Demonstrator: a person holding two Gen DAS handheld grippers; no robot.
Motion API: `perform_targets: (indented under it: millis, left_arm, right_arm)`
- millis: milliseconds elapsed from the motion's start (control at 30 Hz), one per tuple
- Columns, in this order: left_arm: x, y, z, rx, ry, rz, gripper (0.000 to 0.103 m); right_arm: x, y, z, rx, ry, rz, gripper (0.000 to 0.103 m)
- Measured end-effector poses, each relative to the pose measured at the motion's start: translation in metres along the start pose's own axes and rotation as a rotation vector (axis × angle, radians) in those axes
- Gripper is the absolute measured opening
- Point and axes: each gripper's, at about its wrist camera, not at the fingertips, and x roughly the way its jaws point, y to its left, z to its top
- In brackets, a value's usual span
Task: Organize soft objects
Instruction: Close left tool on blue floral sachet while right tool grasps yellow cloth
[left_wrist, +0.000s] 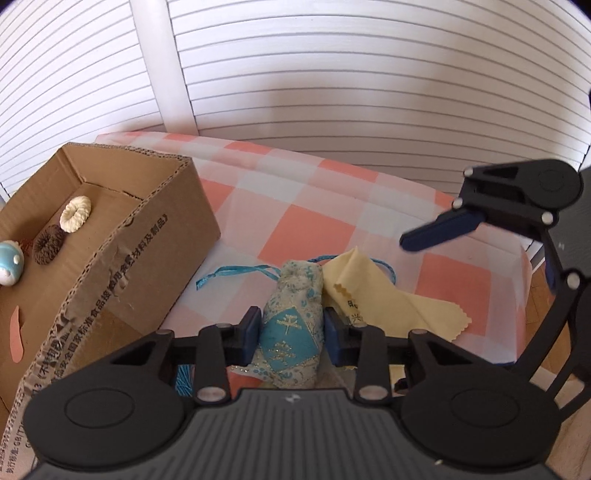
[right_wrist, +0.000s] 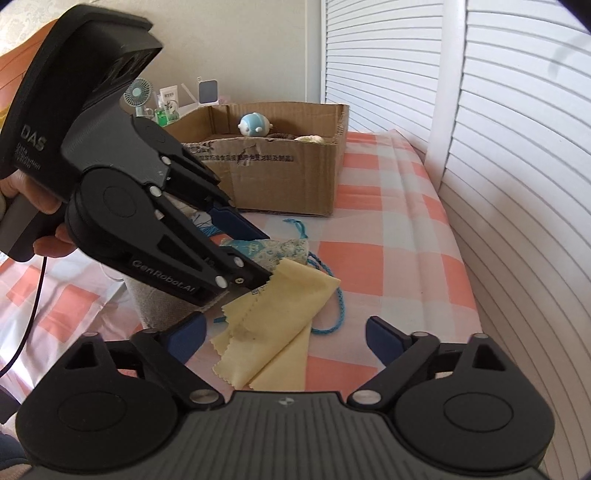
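A blue patterned pouch (left_wrist: 291, 295) with a blue cord (left_wrist: 236, 271) lies on the checked tablecloth (left_wrist: 295, 192). My left gripper (left_wrist: 292, 332) is shut on it, a pad pressing on each side. From the right wrist view, the left gripper (right_wrist: 264, 258) comes down from the left onto the pouch (right_wrist: 284, 247). A yellow cloth (left_wrist: 373, 284) lies against the pouch's right side. My right gripper (right_wrist: 286, 332) stands open just above the yellow cloth (right_wrist: 273, 332), not touching it. One of its fingers (left_wrist: 439, 230) shows at the right of the left wrist view.
An open cardboard box (left_wrist: 147, 236) stands left of the pouch, holding a white ring (left_wrist: 75, 214), a brown ring (left_wrist: 48, 249) and a blue round toy (right_wrist: 253, 125). White slatted shutters (left_wrist: 332, 74) back the table. A hand (right_wrist: 44, 206) holds the left gripper.
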Motion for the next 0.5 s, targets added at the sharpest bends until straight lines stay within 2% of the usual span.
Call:
perform_targets:
  millis: [133, 233, 300, 333, 367, 500]
  left_arm:
    - [0.001, 0.003, 0.0, -0.013, 0.002, 0.004, 0.035]
    - [0.001, 0.003, -0.001, -0.018, 0.001, 0.006, 0.035]
    - [0.001, 0.003, -0.001, -0.019, 0.001, 0.011, 0.035]
    - [0.0, 0.002, -0.002, -0.019, 0.002, 0.014, 0.035]
    - [0.0, 0.002, -0.002, -0.018, 0.003, 0.018, 0.035]
    - [-0.004, 0.001, -0.003, -0.025, 0.002, 0.027, 0.032]
  right_arm:
    - [0.004, 0.012, 0.0, -0.036, 0.006, 0.014, 0.078]
    - [0.009, 0.02, -0.001, -0.062, 0.013, 0.011, 0.062]
    - [0.01, 0.022, -0.002, -0.078, 0.009, -0.017, 0.043]
    - [0.011, 0.022, -0.001, -0.077, 0.008, -0.025, 0.038]
    - [0.01, 0.02, -0.001, -0.069, 0.006, -0.032, 0.027]
    - [0.006, 0.013, 0.001, -0.039, 0.001, -0.046, 0.018]
